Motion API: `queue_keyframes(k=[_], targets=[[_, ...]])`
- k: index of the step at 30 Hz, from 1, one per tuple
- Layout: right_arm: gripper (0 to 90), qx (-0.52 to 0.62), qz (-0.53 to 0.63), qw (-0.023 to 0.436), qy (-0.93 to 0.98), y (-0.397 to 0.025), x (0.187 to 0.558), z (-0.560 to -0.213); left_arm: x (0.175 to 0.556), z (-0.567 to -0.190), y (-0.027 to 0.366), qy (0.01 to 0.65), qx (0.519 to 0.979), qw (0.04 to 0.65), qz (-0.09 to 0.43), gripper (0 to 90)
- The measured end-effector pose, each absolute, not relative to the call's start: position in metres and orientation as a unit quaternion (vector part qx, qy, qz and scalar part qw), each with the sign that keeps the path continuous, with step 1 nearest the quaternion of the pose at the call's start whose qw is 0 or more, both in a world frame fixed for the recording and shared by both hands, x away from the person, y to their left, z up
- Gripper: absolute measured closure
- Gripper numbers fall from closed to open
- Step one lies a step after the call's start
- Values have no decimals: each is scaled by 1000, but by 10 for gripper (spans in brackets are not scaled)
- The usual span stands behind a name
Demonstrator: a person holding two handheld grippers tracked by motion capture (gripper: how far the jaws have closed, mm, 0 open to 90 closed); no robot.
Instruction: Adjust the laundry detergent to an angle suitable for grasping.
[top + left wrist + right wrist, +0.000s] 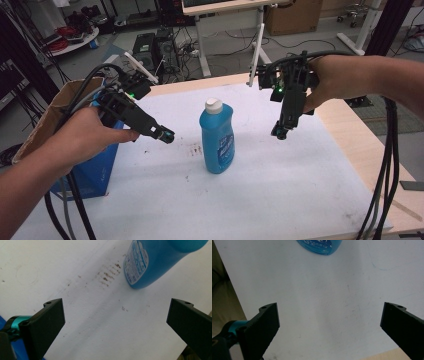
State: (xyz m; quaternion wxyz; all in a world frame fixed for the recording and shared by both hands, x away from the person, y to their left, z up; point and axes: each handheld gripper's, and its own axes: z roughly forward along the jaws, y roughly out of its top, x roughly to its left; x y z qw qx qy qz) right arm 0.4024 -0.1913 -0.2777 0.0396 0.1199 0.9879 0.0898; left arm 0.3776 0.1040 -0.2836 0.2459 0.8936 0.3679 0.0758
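Observation:
A blue bottle (217, 138) with a white cap stands upright in the middle of the white table cover (260, 200). My left gripper (166, 135) hovers to its left, jaws pointing at the bottle and standing wide apart with nothing between them. In the left gripper view the bottle (152, 262) lies ahead at the upper right of my left gripper (116, 317). My right gripper (281, 133) hangs to the bottle's right, pointing down, open and empty. The right gripper view shows the bottle's base (320, 246) at the top edge, beyond my right gripper (329, 322).
A cardboard box (47, 112) with a blue carton (95, 170) against it stands at the table's left edge. Brown stains (192, 149) mark the cover left of the bottle. The wooden table edge (360, 150) runs along the right. Cables hang at both sides.

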Motion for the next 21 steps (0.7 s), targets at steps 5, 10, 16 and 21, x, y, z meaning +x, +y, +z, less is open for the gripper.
queue_keyframes(k=[5,10,16,21], targets=[[13,123,89,38,988,-192,402,-281,371,-289,99,375,881,272,96,17],[13,126,87,37,988,-193,403,-283,364,-289,92,373,880,278,99,17],[13,127,89,38,987,-195,404,-283,360,-288,85,374,879,279,99,17],[13,128,89,38,987,-196,403,-285,357,-285,77,375,876,285,101,17]])
